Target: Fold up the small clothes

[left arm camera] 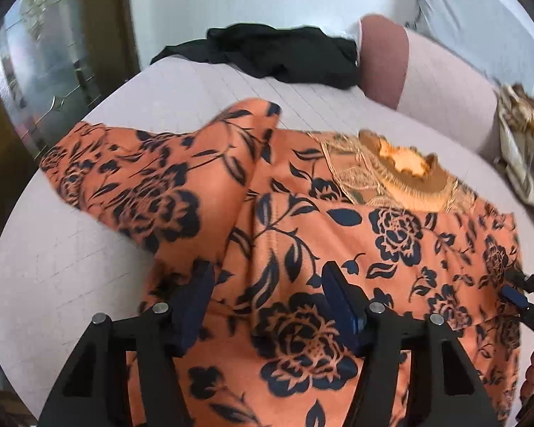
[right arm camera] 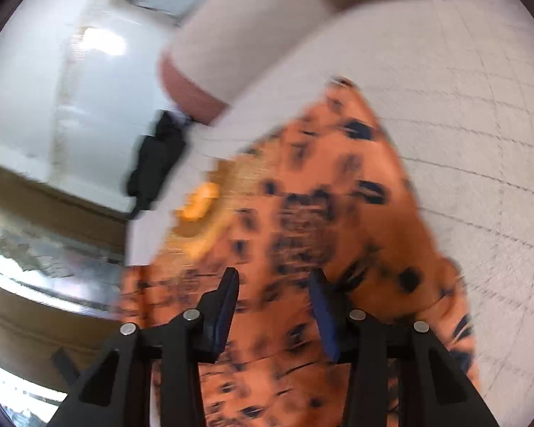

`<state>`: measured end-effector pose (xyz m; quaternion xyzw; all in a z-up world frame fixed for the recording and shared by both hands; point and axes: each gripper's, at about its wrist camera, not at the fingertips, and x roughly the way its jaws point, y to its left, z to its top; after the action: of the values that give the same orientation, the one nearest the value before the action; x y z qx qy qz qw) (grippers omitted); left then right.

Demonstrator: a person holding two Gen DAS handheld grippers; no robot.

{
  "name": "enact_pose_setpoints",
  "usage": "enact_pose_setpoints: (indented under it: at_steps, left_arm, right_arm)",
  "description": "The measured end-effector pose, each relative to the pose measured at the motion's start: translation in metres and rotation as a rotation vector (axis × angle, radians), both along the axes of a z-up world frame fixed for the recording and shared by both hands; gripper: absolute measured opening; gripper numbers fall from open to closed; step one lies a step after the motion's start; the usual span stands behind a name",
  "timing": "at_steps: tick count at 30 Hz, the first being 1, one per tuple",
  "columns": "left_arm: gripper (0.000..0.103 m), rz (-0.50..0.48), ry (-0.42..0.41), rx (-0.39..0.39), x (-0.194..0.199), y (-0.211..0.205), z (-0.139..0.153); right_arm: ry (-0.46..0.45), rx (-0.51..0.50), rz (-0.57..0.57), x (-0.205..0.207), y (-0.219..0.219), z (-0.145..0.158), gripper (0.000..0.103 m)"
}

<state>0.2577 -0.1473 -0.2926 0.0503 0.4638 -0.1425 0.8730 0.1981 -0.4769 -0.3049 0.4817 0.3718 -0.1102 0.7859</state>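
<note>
left wrist view: an orange garment (left arm camera: 302,220) with dark floral print and a gold embroidered neckline lies spread on the pale quilted bed (left arm camera: 71,256). the left gripper (left arm camera: 267,295) hangs over it, jaws apart with cloth between them; whether the pads press on it i cannot tell. a black cloth (left arm camera: 277,53) lies at the far edge beside a bolster (left arm camera: 427,82). the right gripper (left arm camera: 523,295) shows at the right edge.

right wrist view, blurred: the right gripper (right arm camera: 274,302) is over the same garment (right arm camera: 338,195), jaws partly apart; grip unclear.
</note>
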Motion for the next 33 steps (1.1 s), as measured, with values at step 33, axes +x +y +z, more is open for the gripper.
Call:
enact_pose_setpoints:
  at_steps: [33]
  left_arm:
    - [0.086, 0.621, -0.008, -0.263, 0.067, 0.198, 0.007]
  right_arm:
    - [-0.038, -0.145, 0.189, 0.032, 0.047, 0.023, 0.039]
